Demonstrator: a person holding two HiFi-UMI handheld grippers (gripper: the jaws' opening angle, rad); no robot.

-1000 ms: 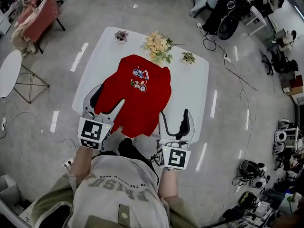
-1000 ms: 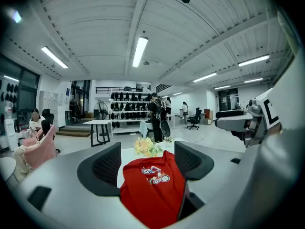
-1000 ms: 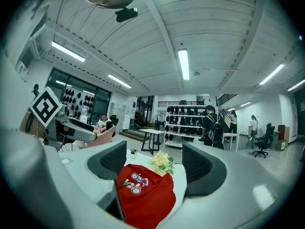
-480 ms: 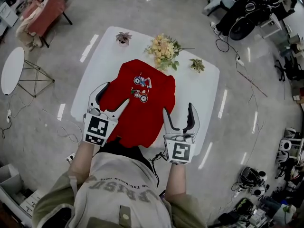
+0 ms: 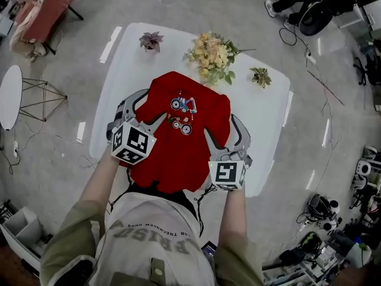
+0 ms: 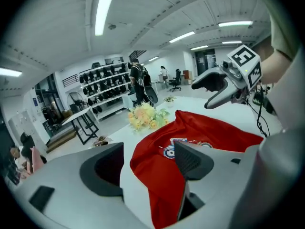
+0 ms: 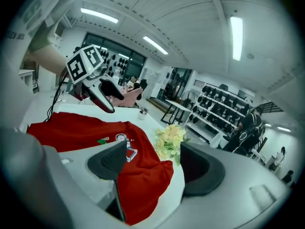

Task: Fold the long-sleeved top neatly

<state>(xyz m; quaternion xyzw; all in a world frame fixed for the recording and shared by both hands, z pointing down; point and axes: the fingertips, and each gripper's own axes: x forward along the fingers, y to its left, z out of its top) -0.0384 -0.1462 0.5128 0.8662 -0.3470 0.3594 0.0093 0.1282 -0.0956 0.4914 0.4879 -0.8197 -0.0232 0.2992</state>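
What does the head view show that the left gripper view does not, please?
Only the head view shows the person's grey shirt, the floor and the marker cube on the left gripper. Only the left gripper view shows the ceiling lights, the shelving racks and a person standing in the background. Both show the red top, the yellow flowers, the white table and the right gripper.
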